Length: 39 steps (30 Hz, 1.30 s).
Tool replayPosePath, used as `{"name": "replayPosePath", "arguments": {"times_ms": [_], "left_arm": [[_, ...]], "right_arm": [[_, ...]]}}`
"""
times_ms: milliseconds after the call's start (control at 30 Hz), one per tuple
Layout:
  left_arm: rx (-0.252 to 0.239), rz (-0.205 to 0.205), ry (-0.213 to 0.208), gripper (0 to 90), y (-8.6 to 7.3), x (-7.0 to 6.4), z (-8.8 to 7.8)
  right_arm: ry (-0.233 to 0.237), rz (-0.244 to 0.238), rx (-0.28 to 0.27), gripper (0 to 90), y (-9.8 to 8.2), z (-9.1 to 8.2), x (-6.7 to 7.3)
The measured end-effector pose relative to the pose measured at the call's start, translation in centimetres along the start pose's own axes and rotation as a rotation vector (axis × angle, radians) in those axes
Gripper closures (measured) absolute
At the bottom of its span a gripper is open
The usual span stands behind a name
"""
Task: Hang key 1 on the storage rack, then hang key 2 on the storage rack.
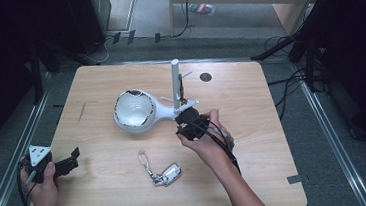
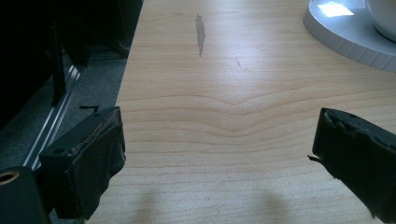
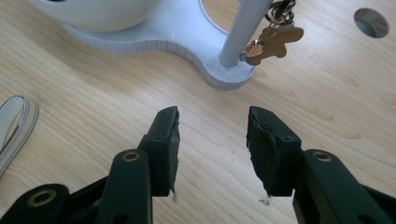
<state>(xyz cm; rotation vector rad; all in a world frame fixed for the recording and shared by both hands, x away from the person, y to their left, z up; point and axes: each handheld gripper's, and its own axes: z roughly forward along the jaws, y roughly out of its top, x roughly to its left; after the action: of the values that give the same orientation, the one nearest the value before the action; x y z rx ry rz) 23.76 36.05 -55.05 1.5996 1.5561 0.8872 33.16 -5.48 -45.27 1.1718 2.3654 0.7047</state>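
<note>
Right gripper (image 3: 212, 126) low over the table (image 1: 253, 127), just short of the white stand (image 3: 187, 32); jaws apart, nothing between them, bare wood in the gap. Stand's post (image 3: 243, 32) rising from the small round end of the base; brass bone-shaped tag (image 3: 275, 42) hanging against the post on a ring, just above the base. White bowl (image 1: 132, 110) sitting on the stand's wide end. Key fob with chain (image 1: 163, 171) lying flat on the table nearer the person, apart from the stand, left of the right forearm. Left gripper (image 2: 217, 154) near the table's left edge, well apart from everything; jaws wide, empty. Round hole (image 1: 205, 77) in the tabletop behind the post.
</note>
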Motion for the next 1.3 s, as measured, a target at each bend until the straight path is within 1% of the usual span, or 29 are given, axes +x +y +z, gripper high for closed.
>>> {"name": "replayPosePath", "arguments": {"times_ms": [267, 333, 467, 633, 667, 800, 833, 1133, 1300], "left_arm": [[0.000, -0.001, 0.001, 2.8, 0.0, 0.0, 0.0], [-0.001, -0.001, 0.001, 2.8, 0.0, 0.0, 0.0], [0.000, -0.001, 0.001, 2.8, 0.0, 0.0, 0.0], [0.000, -0.002, 0.003, 2.8, 0.0, 0.0, 0.0], [0.000, -0.001, 0.003, 2.8, 0.0, 0.0, 0.0], [-0.002, -0.002, 0.003, 2.8, 0.0, 0.0, 0.0], [-0.003, -0.002, 0.003, 2.8, 0.0, 0.0, 0.0], [-0.002, -0.001, 0.002, 2.8, 0.0, 0.0, 0.0], [-0.003, -0.002, 0.002, 2.8, 0.0, 0.0, 0.0]], "right_arm": [[0.037, -0.002, 0.032, 52.8, 0.0, 0.4, 0.2], [0.040, -0.005, 0.042, 52.7, 0.0, 0.4, 0.4], [0.063, -0.011, 0.074, 52.3, 0.1, 0.7, 0.9], [0.090, -0.015, 0.097, 52.4, 0.3, 1.1, 1.3], [0.093, -0.014, 0.100, 52.4, 0.3, 1.1, 1.4], [0.127, -0.007, 0.130, 52.7, 0.5, 1.2, 2.0], [0.134, -0.012, 0.135, 52.7, 0.5, 1.2, 2.0], [0.160, -0.012, 0.174, 53.6, 0.5, 1.5, 3.3], [0.177, -0.029, 0.189, 53.6, 0.5, 1.8, 4.2]]}}
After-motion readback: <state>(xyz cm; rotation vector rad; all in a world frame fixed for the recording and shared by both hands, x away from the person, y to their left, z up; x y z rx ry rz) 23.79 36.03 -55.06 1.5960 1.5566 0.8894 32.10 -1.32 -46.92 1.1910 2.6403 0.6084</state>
